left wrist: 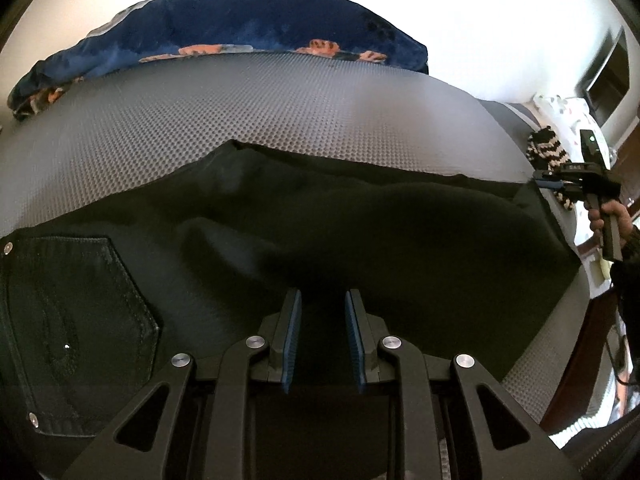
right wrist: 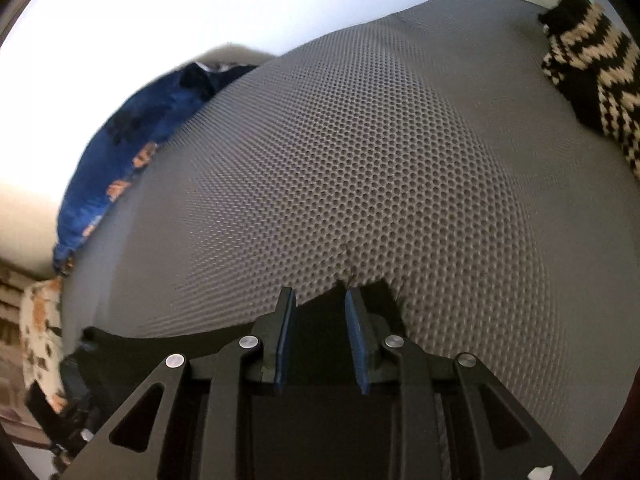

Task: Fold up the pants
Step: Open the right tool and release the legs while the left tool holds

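Observation:
Black pants (left wrist: 320, 220) lie spread across a grey dotted mat (left wrist: 280, 112), with a stitched back pocket (left wrist: 80, 300) at the left. My left gripper (left wrist: 322, 296) hovers low over the middle of the cloth. Its blue pads stand a little apart with nothing pinched between them. At the far right a hand holds my right gripper (left wrist: 546, 180) beside the pants' far corner. In the right wrist view that gripper (right wrist: 320, 294) is open just over the frayed hem of the pants (right wrist: 382, 300), and the cloth lies loose under its fingertips.
A blue flowered blanket (left wrist: 240, 28) is bunched along the far edge of the mat (right wrist: 360, 160). A black-and-white knitted piece (right wrist: 592, 80) lies at the mat's right corner. The mat drops off at the right edge, near a dark sleeve (left wrist: 628, 280).

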`<control>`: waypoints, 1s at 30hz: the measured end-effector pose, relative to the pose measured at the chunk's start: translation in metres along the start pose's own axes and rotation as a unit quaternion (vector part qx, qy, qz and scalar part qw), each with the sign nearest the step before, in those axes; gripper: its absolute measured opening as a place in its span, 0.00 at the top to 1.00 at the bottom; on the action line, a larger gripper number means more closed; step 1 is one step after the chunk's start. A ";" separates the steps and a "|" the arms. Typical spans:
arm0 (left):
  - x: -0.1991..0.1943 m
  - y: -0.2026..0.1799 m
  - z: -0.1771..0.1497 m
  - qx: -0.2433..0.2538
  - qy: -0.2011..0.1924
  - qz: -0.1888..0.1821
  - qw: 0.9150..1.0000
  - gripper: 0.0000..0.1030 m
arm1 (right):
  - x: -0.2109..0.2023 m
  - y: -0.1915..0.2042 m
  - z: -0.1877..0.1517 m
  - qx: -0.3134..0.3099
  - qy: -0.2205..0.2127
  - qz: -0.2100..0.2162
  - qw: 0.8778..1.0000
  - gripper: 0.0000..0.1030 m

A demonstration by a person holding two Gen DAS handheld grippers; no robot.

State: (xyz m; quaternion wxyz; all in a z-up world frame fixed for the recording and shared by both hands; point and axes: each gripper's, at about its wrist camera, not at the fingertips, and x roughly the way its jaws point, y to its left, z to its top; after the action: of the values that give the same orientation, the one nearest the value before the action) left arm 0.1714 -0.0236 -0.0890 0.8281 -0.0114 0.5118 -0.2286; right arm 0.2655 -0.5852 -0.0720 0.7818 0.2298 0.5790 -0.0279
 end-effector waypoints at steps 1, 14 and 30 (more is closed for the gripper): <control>0.000 0.000 0.000 0.000 0.000 0.000 1.000 0.77 | 0.002 -0.001 0.002 -0.001 0.001 0.000 1.000 0.76; 0.010 -0.001 -0.001 -0.004 0.007 0.012 1.000 0.77 | 0.010 0.008 -0.003 -0.043 -0.004 -0.015 0.999 0.94; 0.006 0.009 -0.009 -0.014 -0.012 0.023 1.000 0.77 | -0.005 0.002 -0.024 -0.004 -0.108 -0.112 0.988 0.98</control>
State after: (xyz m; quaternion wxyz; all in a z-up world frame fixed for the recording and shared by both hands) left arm 0.1693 -0.0158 -0.1010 0.8388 -0.0137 0.5053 -0.2020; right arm 0.2430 -0.5749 -0.0717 0.8327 0.1562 0.5130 -0.1379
